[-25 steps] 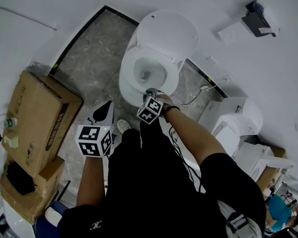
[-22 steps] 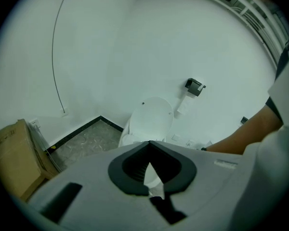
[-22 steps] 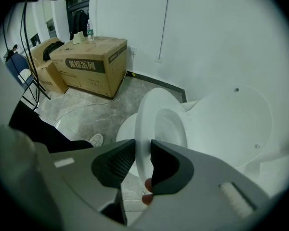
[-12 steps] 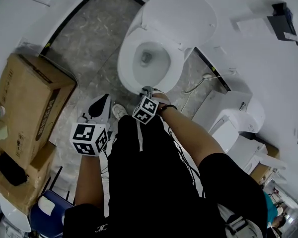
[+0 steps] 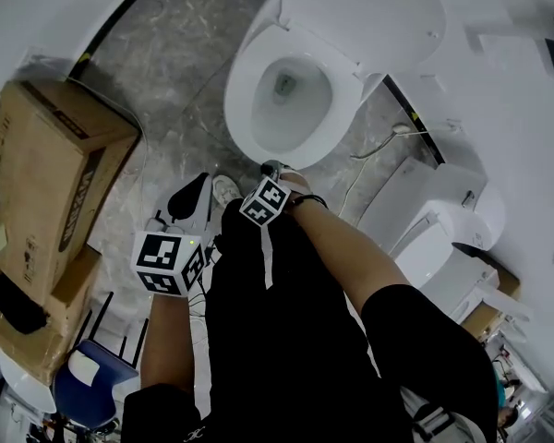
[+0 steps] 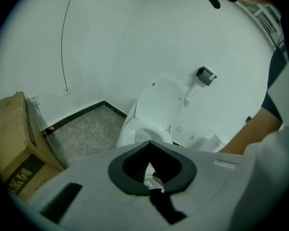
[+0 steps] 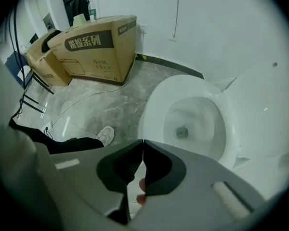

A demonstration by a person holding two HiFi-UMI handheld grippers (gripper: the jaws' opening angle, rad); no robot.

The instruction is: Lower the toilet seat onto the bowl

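On the floor, by the far wall: toilet, seat lying flat on the bowl, lid upright behind. Just off the bowl's near rim: right tool, jaws just closed tip to tip, nothing between. Left of it, above the floor: left tool, jaws together, empty. Along the floor's left edge: cardboard box.

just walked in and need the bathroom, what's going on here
A person faces a toilet bowl, a gripper in each hand. The seat looks to lie flat on the bowl, with the lid upright behind it. The right gripper hangs near the bowl's front edge; its jaws have just been closing and meet with nothing between them. The left gripper, off to the side, is shut and empty too.
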